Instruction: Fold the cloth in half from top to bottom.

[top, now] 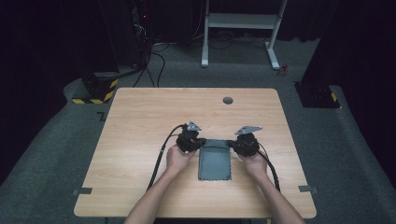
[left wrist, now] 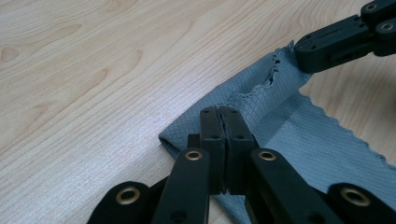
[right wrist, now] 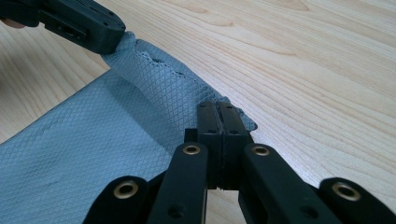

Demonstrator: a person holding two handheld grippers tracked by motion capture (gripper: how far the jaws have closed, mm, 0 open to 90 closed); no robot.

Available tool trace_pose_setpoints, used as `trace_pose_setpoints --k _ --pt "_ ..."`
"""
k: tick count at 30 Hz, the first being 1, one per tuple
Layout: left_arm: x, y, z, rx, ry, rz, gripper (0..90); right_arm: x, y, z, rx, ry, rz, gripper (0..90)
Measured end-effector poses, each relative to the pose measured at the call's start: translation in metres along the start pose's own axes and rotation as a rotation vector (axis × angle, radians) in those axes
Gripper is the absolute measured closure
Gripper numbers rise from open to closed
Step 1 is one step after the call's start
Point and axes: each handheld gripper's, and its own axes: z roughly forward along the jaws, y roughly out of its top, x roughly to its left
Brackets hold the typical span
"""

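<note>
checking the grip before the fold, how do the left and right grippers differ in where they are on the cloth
The left gripper pinches the grey cloth's far left corner; the right gripper pinches its far right corner. The left one's cable curves out wide over the table; the right one's runs back along the forearm. Both have jaws shut on the far edge.

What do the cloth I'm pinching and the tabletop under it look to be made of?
The cloth looks like a thin grey-blue woven or microfibre fabric, matte, with a fine diamond texture and a zigzag-cut edge. It creases softly between the left tongs and the right tongs. The table looks like light wood or wood-look laminate, with a printed-looking grain and a smooth, faintly glossy surface. Which one, I cannot tell.
</note>
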Motion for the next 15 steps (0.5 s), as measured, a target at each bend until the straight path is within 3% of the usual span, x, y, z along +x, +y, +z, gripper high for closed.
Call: trace_pose_setpoints --k 15 --pt "-0.0024 -0.0088 -0.0047 -0.024 -0.019 -0.016 88.6 0.0036 -0.0071 -0.0044 -0.015 0.023 0.002 90.0"
